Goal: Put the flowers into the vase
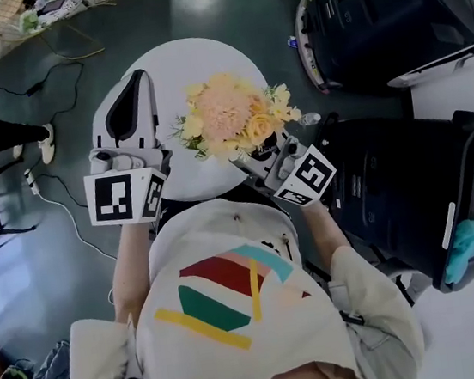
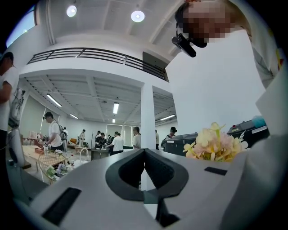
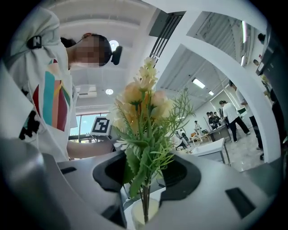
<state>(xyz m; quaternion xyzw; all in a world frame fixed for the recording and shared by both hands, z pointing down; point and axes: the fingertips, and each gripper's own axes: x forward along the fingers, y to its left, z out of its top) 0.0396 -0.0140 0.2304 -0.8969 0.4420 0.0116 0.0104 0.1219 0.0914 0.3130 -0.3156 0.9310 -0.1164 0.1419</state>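
Observation:
A bouquet of pale yellow and pink flowers point(image 1: 227, 112) stands over the middle of the round white table point(image 1: 177, 62). My right gripper point(image 1: 258, 154) reaches in from the lower right and is shut on the green stems below the blooms point(image 3: 141, 108). In the right gripper view point(image 3: 146, 164) the stems run down into the mouth of a pale yellow vase point(image 3: 143, 214); the head view hides that vase under the blooms. My left gripper point(image 1: 139, 76) hovers over the table's left part, its tips touching point(image 2: 144, 151) with nothing between them; the flowers point(image 2: 216, 143) show to its right.
Large black bins point(image 1: 388, 17) point(image 1: 428, 194) stand close to the table's right side. Cables point(image 1: 48, 70) trail over the dark floor at the left. Several people point(image 2: 114, 141) and worktables are far off in the hall.

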